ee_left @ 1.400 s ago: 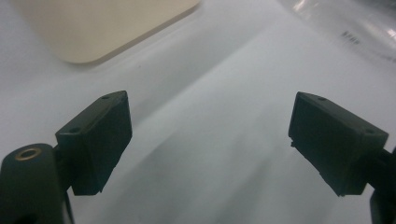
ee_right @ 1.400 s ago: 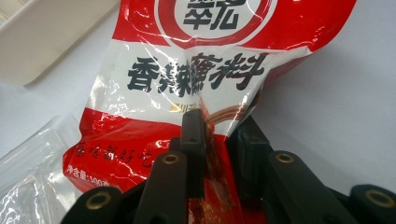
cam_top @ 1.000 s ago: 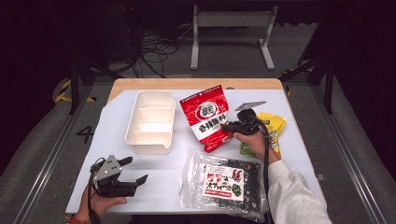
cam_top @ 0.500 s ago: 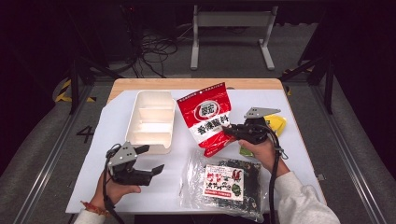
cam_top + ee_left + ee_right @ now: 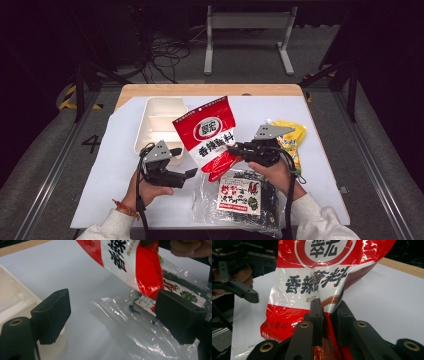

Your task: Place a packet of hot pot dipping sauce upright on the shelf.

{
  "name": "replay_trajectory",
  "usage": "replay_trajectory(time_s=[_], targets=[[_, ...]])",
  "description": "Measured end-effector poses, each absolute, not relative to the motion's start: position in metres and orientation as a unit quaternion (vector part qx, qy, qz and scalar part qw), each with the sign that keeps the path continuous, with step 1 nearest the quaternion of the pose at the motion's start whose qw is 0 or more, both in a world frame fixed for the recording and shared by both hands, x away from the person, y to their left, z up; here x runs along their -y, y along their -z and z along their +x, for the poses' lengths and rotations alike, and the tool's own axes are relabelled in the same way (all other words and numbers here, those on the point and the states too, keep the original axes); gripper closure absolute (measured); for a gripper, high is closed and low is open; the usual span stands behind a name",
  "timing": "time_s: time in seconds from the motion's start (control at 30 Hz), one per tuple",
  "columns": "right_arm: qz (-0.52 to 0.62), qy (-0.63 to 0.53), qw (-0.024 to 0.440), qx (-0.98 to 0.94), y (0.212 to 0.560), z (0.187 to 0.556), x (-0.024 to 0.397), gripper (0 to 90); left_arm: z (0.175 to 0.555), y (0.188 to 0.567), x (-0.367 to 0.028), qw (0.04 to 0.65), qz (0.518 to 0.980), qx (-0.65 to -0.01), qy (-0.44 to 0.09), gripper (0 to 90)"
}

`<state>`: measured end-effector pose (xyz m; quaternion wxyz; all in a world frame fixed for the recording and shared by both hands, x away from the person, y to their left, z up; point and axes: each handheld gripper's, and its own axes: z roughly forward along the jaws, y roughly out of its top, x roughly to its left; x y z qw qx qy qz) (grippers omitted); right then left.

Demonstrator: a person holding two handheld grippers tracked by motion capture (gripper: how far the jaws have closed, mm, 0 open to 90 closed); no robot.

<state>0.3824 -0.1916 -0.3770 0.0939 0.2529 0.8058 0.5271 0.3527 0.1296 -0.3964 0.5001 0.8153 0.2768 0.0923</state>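
A red and white snack bag [image 5: 209, 136] with black characters hangs tilted above the table, and my right gripper [image 5: 235, 149] is shut on its lower right edge. In the right gripper view the two jaws pinch the red bag [image 5: 312, 285] between them. My left gripper [image 5: 182, 164] stands open just left of the bag's lower end, nothing between its jaws. In the left gripper view the red bag [image 5: 130, 262] hangs above and ahead of the open jaws. A clear bag of dark snacks [image 5: 240, 197] lies on the table under the right hand.
A white divided tray [image 5: 157, 122] stands at the back left of the white table sheet [image 5: 115, 150]. A yellow packet [image 5: 292, 137] lies at the right, behind the right gripper. The clear bag [image 5: 140, 322] spreads under the left gripper's jaws.
The right gripper has lifted the red bag and carried it left toward the table's middle. The left gripper has moved right and up, from the front left corner toward the bag.
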Motion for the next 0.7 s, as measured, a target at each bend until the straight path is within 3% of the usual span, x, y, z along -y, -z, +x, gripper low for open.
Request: replay_trajectory(time_s=[0.4,0.53,0.63,0.67,0.7], targets=[[0.244,-0.54,0.1,-0.799,0.381,0.38,0.171,78.7,0.373,0.386,-0.113,0.528,0.798,-0.284,-0.071,25.7],[0.246,-0.548,0.099,-0.793,0.382,0.38,0.166,78.5,0.376,0.383,-0.112,0.528,0.797,-0.282,-0.083,43.3],[0.246,-0.546,0.102,-0.794,0.382,0.38,0.165,78.5,0.377,0.381,-0.111,0.524,0.797,-0.286,-0.091,63.8],[0.247,-0.546,0.104,-0.793,0.382,0.38,0.164,78.4,0.378,0.38,-0.112,0.526,0.796,-0.283,-0.096,63.8],[0.247,-0.546,0.106,-0.794,0.382,0.38,0.164,78.3,0.379,0.379,-0.113,0.525,0.797,-0.282,-0.097,72.2]])
